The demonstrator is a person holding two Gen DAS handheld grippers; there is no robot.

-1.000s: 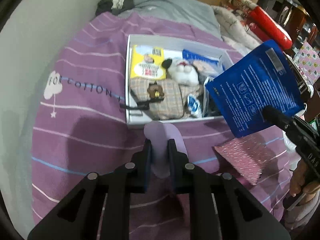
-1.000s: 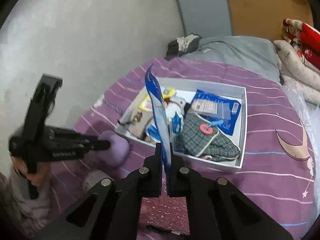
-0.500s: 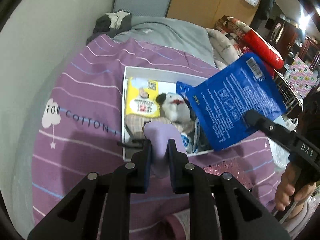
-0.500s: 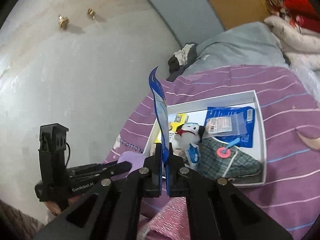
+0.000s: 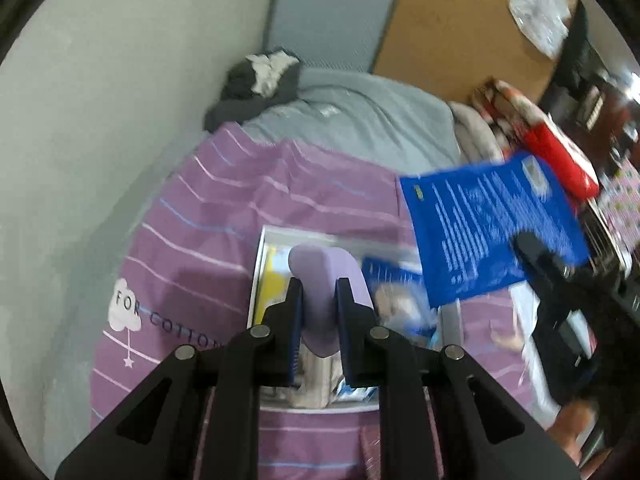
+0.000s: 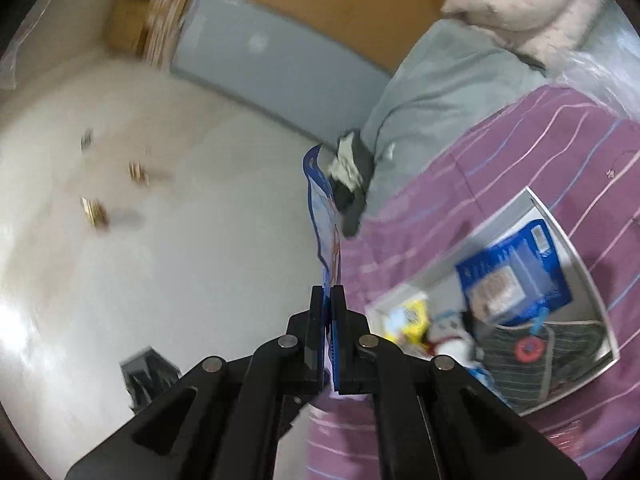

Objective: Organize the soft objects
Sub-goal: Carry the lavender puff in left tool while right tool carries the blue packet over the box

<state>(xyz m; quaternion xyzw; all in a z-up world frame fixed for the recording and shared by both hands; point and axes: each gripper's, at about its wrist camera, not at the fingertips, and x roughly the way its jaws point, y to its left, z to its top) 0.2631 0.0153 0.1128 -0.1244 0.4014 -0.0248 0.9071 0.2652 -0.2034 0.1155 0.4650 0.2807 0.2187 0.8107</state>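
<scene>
My left gripper (image 5: 319,288) is shut on a soft lilac object (image 5: 325,276) and holds it above the white box (image 5: 256,280) on the purple striped bedspread (image 5: 224,208). My right gripper (image 6: 329,294) is shut on a flat blue packet (image 6: 324,224), seen edge-on; in the left wrist view the packet (image 5: 484,232) hangs in the air to the right of the box. In the right wrist view the box (image 6: 568,232) holds a blue packet (image 6: 516,276), a yellow packet (image 6: 412,320), a white plush toy (image 6: 452,346) and a plaid pouch (image 6: 524,364).
A grey blanket (image 5: 360,120) and a dark garment (image 5: 256,80) lie at the head of the bed. A wall (image 5: 100,120) runs along the left. Red and white bedding (image 5: 536,132) lies at the right. Both views are blurred.
Both grippers have risen and tilted up. The lilac object now sits over the box rather than in front of it. The blue packet has moved up and right.
</scene>
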